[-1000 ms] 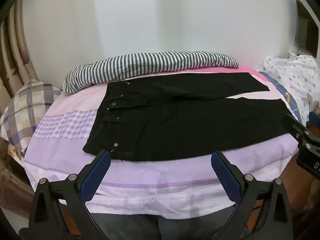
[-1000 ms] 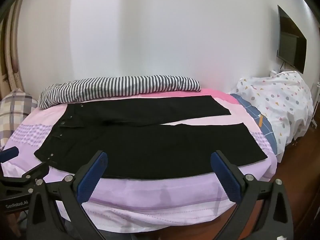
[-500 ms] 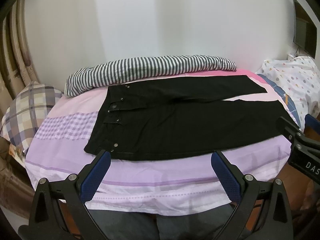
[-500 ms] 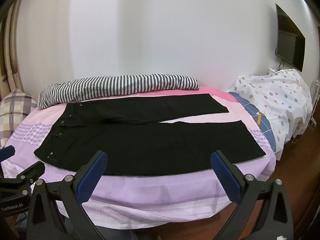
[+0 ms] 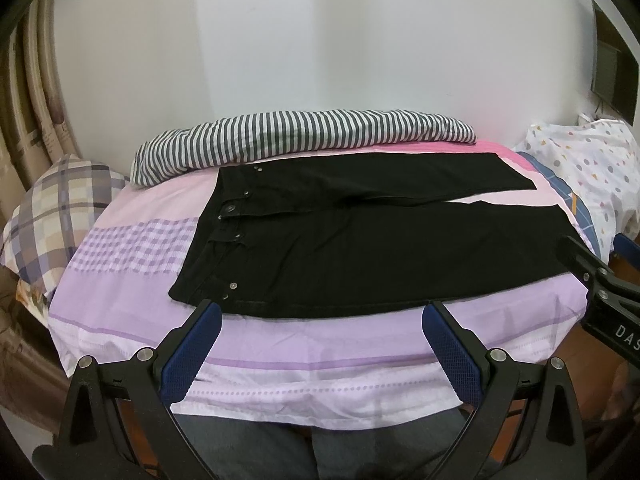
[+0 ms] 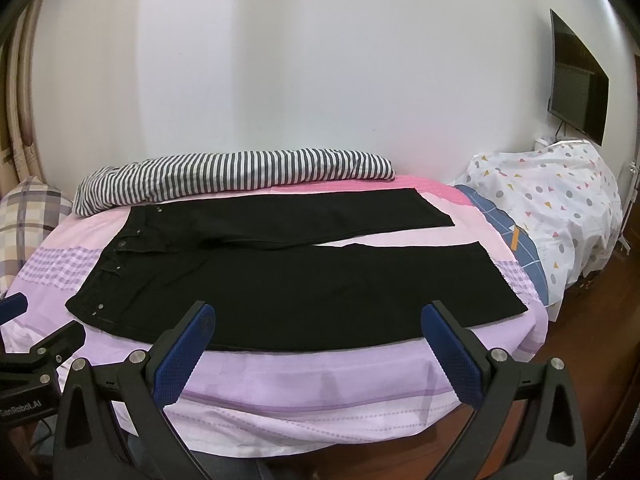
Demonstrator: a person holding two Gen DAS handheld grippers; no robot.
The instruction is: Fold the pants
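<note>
Pants (image 5: pixel 360 240), black, spread flat across bed (image 5: pixel 132 240), waistband to the left, both legs running to the right. Far leg angled slightly away from near leg, a thin wedge of pink sheet showing between the hems at the right. Metal buttons and rivets visible along the waistband at left. Unfolded, lying front side up.

Left gripper (image 5: pixel 322 334) held low at the near edge of the bed, jaws spread wide, nothing between the blue pads (image 5: pixel 192 352), just short of the near waist corner of the pants. Right gripper (image 6: pixel 318 338) likewise low at the near edge, jaws spread wide and empty, blue pads framing the near leg of the pants (image 6: pixel 304 280) without touching it. Part of the right gripper (image 5: pixel 600 288) seen at the right edge of the left view; part of the left gripper (image 6: pixel 36 356) seen at the left edge of the right view.

Striped blanket (image 5: pixel 304 136) rolled along the far side of the bed against the wall. Plaid pillow (image 5: pixel 56 208) at the far left. Dotted white cover (image 6: pixel 560 208) draped over something at the right, beyond the bed's end. Dark screen (image 6: pixel 576 88) mounted on the right wall.
</note>
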